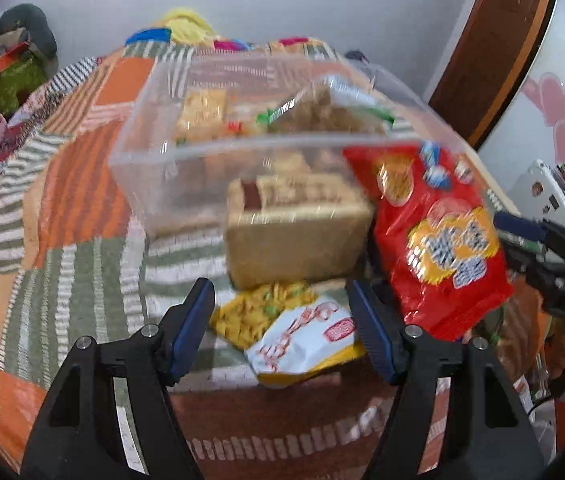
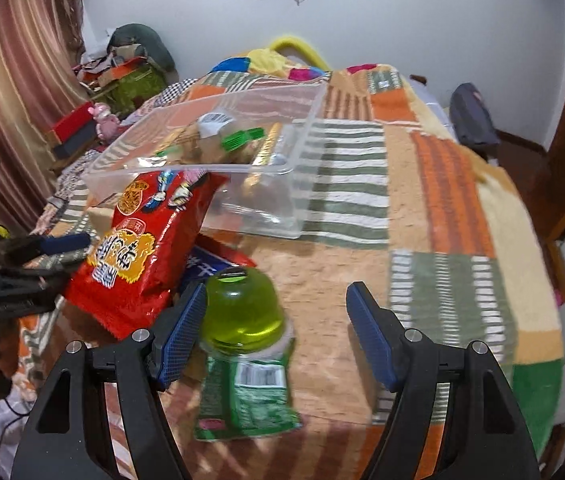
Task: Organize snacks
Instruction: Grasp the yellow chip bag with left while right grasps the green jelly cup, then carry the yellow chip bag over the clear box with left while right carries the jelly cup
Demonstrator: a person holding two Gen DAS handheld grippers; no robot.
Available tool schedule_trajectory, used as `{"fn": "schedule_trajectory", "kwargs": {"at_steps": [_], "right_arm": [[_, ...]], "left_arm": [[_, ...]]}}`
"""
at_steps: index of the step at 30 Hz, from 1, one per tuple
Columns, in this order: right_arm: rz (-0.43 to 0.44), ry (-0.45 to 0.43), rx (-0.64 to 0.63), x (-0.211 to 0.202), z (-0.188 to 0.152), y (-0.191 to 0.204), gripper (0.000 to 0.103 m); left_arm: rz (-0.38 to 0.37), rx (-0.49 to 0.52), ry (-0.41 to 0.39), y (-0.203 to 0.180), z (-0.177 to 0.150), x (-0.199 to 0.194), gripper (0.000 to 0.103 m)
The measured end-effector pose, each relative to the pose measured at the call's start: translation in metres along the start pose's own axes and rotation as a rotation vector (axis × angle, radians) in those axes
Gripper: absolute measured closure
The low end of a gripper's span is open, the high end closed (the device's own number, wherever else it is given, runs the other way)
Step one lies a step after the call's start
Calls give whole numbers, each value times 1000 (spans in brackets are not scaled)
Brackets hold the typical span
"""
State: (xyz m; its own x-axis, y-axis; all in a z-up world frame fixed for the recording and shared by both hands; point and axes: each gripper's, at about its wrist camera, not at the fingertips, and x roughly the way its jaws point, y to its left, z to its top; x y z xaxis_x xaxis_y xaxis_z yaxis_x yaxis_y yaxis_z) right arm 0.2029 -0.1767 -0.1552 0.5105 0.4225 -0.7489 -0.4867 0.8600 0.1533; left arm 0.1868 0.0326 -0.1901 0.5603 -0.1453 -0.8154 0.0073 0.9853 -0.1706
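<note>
A clear plastic bin [image 1: 150,152] sits on the patchwork bed and holds several snack packs; it also shows in the right wrist view [image 2: 298,184]. A red snack bag [image 1: 442,240] leans against the bin's near wall, also seen from the right [image 2: 142,248]. A tan box [image 1: 298,236] stands before the bin. A yellow-and-white snack pack [image 1: 294,332] lies between the fingers of my open left gripper [image 1: 282,320]. My right gripper [image 2: 278,320] is open, with a green bottle [image 2: 242,320] lying on a green packet [image 2: 246,400] beside its left finger.
The striped orange and green blanket [image 2: 422,208] covers the bed. Clutter and boxes [image 2: 122,76] stand at the far left by the curtain. A wooden door frame [image 1: 494,48] stands at right. A white device [image 1: 550,196] lies at the bed's right side.
</note>
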Motion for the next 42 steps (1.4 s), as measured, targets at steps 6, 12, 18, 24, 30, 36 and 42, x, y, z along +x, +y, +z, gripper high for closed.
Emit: {"fn": "schedule_trajectory", "kwargs": {"at_steps": [6, 12, 18, 24, 30, 36, 42], "right_arm": [[47, 25, 2, 16, -7, 6, 48], [91, 19, 41, 19, -7, 3, 57], [120, 40, 58, 23, -8, 2, 58], [82, 34, 7, 22, -8, 10, 59], [53, 16, 7, 17, -9, 10, 60], [45, -19, 32, 1, -7, 4, 60], [16, -88, 42, -23, 8, -2, 60]], "left_arm": [[10, 8, 12, 15, -15, -3, 33], [-2, 42, 28, 9, -13, 2, 33], [20, 41, 27, 4, -14, 19, 33], [3, 15, 11, 12, -15, 13, 48], [-5, 12, -3, 15, -20, -3, 50], [-10, -5, -51, 22, -19, -29, 50], [7, -7, -131, 23, -7, -63, 50]]}}
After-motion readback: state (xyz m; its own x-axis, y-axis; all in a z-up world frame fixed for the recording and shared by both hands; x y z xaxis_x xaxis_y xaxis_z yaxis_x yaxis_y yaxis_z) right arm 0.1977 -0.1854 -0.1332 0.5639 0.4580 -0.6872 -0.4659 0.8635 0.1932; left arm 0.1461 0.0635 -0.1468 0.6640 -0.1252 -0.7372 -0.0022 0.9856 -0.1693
